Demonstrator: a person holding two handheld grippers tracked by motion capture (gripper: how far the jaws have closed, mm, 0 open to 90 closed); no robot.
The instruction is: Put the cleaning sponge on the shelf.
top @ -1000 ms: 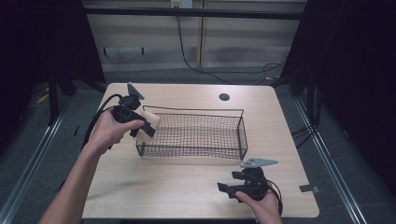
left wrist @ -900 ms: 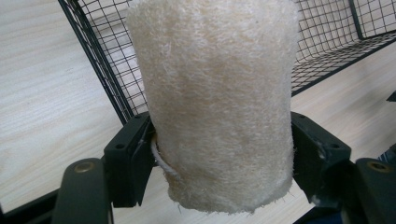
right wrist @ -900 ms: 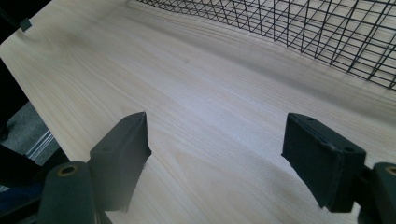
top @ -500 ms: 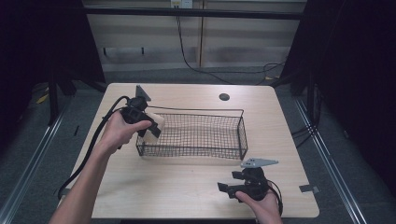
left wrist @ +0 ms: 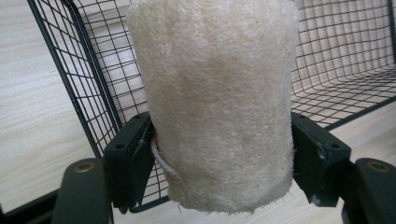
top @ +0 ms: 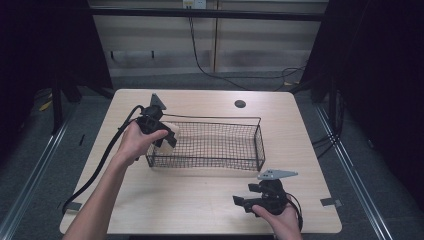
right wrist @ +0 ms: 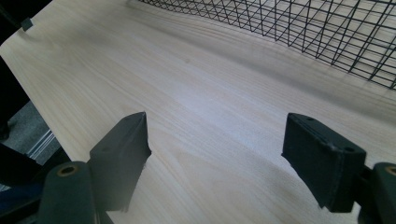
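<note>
1. Left hand-held gripper (top: 165,136): it is clenched on a cream loofah sponge (left wrist: 217,102), one jaw pressed to each flank low on the roll, which stands upright between them. In the high view the sponge (top: 169,131) sits at the left end wall of the black wire basket (top: 250,120), toward the left edge of the surface (top: 200,200). Whether it has crossed the rim I cannot tell.

2. Step in hand, as judged: placing the sponge into the basket. To do it well, carry the roll fully over the left end wall before lowering, so that neither the fibres nor the jaws catch the mesh.

3. Lower until the roll rests on the basket floor near the left end, then part the jaws. Dropped from height, a light roll is likely to bounce or topple.

4. Withdraw upward, not sideways. The jaws stand close to the wire, and a sideways pull could drag the basket across the surface.

5. Right hand-held gripper (top: 250,204): released, jaws wide apart with nothing between them, low over bare wood near the front right corner of the surface, well apart from the basket. It could steady the basket's front wall if the basket shifts.
</note>
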